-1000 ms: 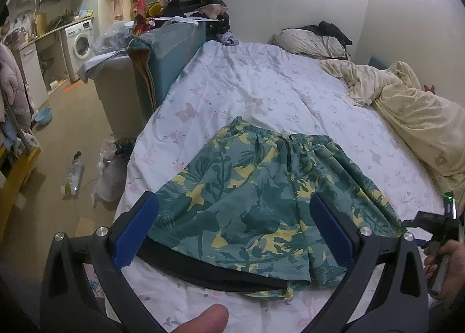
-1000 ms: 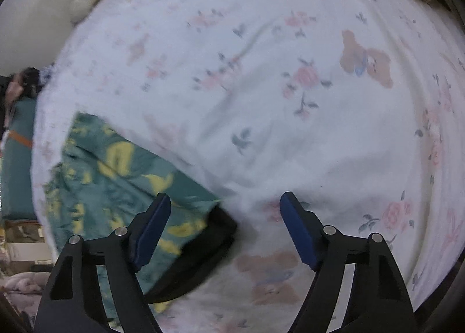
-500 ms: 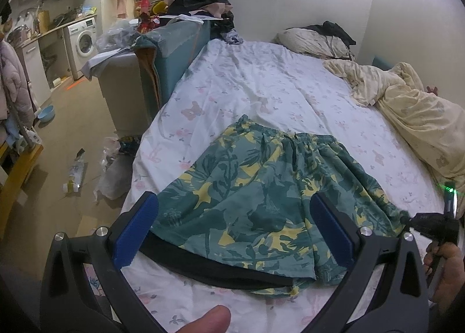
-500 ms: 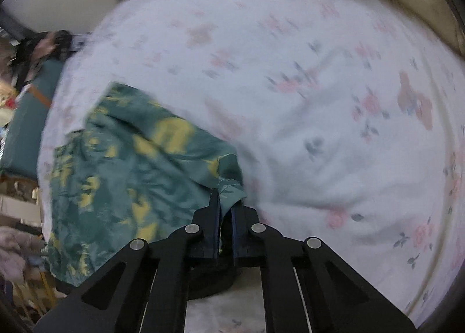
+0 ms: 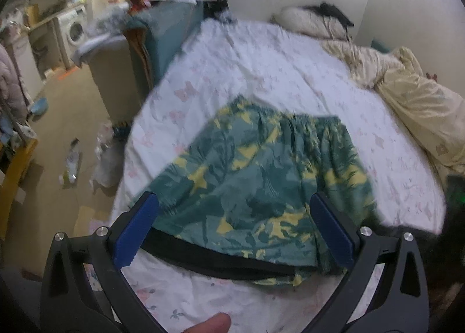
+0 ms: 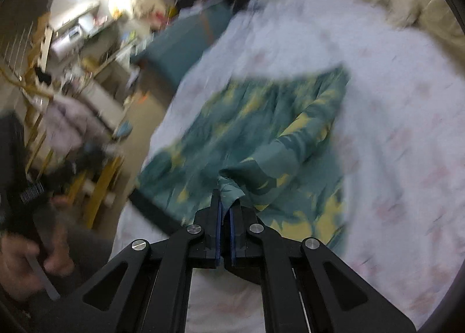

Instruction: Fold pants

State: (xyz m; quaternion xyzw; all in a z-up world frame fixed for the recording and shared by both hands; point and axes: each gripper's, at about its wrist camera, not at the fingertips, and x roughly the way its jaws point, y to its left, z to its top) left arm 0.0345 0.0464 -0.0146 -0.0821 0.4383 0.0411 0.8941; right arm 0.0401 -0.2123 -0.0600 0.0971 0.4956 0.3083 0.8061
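Note:
Green shorts with a yellow leaf print (image 5: 261,176) lie on the white flowered bed sheet (image 5: 261,71), over a black garment (image 5: 215,257) whose edge shows along the near hem. My left gripper (image 5: 235,228) is open, above the near hem, holding nothing. My right gripper (image 6: 226,217) is shut on the right leg corner of the shorts (image 6: 261,135) and lifts it over the rest of the cloth, so the right side is folding leftward. The view is blurred by motion.
A cream duvet (image 5: 421,100) lies along the bed's right side and a pillow (image 5: 308,19) at its head. A teal box with piled clothes (image 5: 171,31) stands at the left edge. The floor left of the bed (image 5: 64,129) has litter.
My right gripper closed on the shorts' right leg corner, then lifted and carried it leftward over the shorts. My left gripper stayed open and shifted a little.

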